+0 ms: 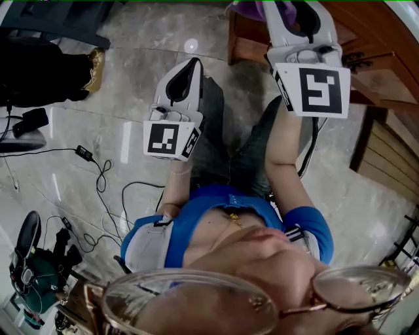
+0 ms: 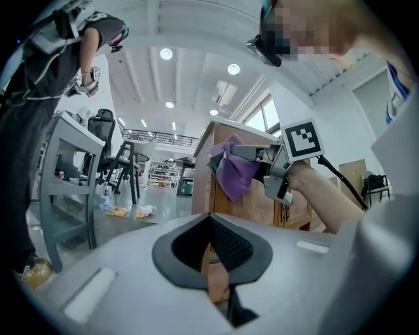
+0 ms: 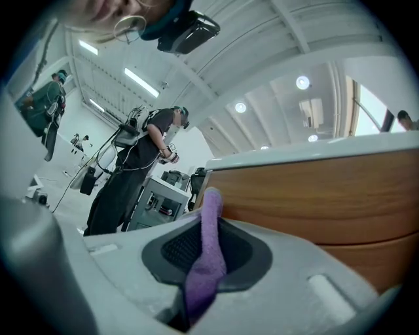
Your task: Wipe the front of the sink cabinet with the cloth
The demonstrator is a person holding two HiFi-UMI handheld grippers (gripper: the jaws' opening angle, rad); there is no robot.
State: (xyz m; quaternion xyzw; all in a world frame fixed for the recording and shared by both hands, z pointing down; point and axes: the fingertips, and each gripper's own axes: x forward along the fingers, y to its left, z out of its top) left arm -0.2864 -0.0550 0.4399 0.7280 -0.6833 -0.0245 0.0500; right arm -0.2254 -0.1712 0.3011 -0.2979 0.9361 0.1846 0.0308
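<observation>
In the head view my right gripper [image 1: 289,5] is up at the top, against the wooden sink cabinet [image 1: 383,73], with a purple cloth [image 1: 243,9] bunched at its tip. The right gripper view has the cloth [image 3: 208,245] pinched between the shut jaws of that gripper [image 3: 208,199], with the cabinet front [image 3: 314,196] just ahead under a pale countertop [image 3: 314,152]. My left gripper [image 1: 192,65] hangs lower over the floor, away from the cabinet, shut with nothing in it. Its own view looks past the left gripper [image 2: 209,222] to the right gripper [image 2: 258,160] pressing the cloth [image 2: 234,173] on the cabinet [image 2: 258,206].
Cables [image 1: 99,178] trail over the glossy floor at left, beside a dark bag [image 1: 40,77]. A person in black [image 3: 127,180] stands by a grey unit. A grey desk [image 2: 69,170] and chairs stand further off, with litter on the floor [image 2: 124,211].
</observation>
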